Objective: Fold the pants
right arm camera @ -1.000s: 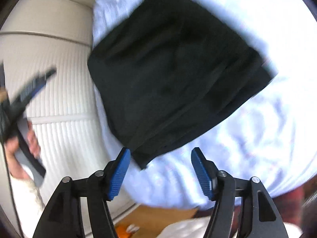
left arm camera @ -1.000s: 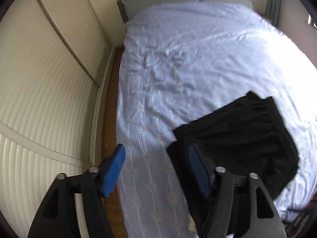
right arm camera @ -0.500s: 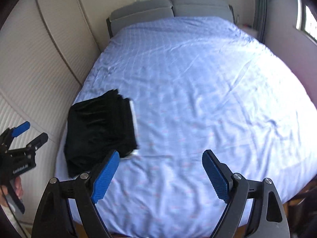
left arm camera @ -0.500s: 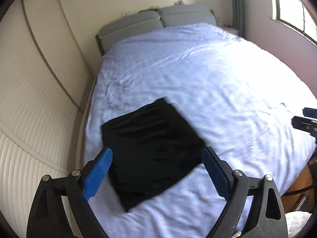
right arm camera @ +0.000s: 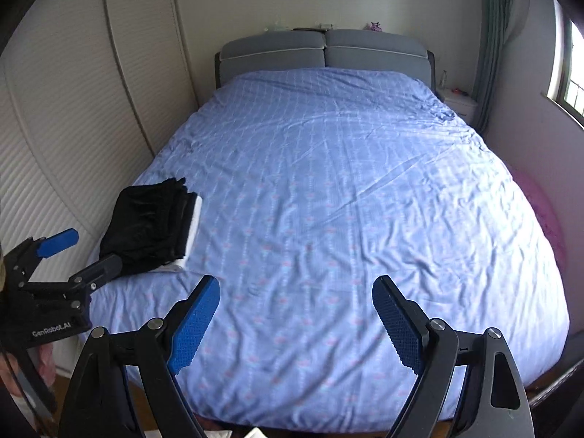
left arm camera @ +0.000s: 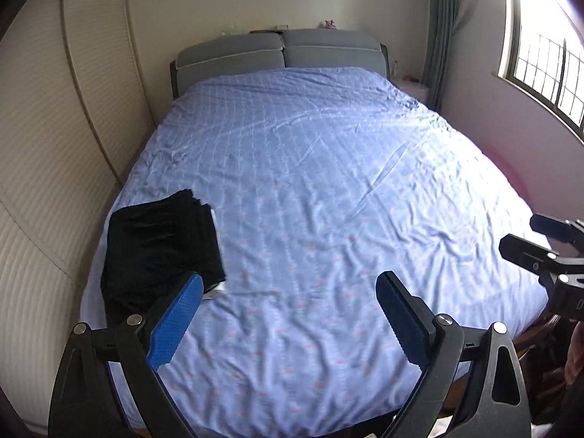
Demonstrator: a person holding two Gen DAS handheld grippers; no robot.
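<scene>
Folded black pants [left arm camera: 160, 244] lie at the near left corner of a blue bed [left arm camera: 328, 189], both grippers held clear.

Left wrist view: the left gripper [left arm camera: 288, 319] has its 2 blue fingers spread wide, holding nothing. Right wrist view: the right gripper [right arm camera: 295, 319] is likewise spread and empty; pants near the bed's left edge, a white strip along their side.

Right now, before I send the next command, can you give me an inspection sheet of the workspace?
Surface: bed under a wrinkled blue cover.
Job's things: black pants, folded, near the bed's left foot corner, on something white.
Clutter: nothing seen on the cover.
Grippers: left gripper and right gripper open, empty, clear of the pants.
Cables: nothing seen.
Surroundings: grey headboard, ribbed wardrobe doors, window, curtain, nightstand.
</scene>
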